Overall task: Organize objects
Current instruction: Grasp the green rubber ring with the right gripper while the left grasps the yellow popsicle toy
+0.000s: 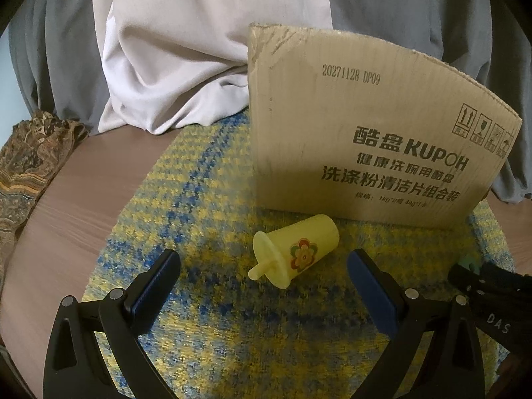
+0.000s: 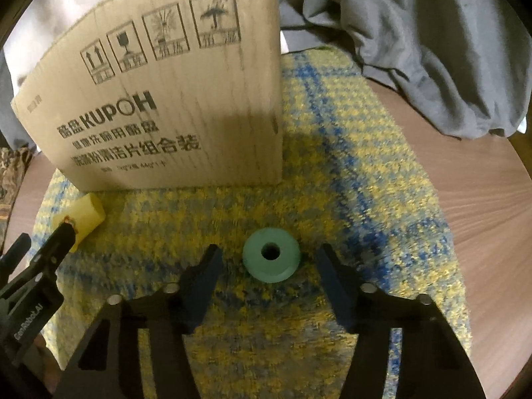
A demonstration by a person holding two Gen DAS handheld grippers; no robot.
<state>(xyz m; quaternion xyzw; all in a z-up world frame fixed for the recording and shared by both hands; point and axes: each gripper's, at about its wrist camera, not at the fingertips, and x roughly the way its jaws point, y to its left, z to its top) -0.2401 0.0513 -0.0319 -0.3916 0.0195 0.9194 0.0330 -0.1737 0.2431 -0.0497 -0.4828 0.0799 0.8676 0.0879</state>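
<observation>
Green ring [image 2: 271, 255] sits untouched between right gripper's [image 2: 268, 256] part-open fingers [image 2: 207, 276].

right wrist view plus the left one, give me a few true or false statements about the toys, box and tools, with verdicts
1. The green ring lies on the yellow and blue mat between the right tool's fingers. True; the pads are not touching it.
2. The yellow toy cup stands upright. False: it lies on its side, straw end toward the camera.
3. The cardboard box stands behind the cup on the mat. True.
4. The left tool is shut on the cup. False: its jaws are open, with the cup lying beyond them.
5. The green ring sits inside the box. False: it lies on the mat in front of it.
</observation>
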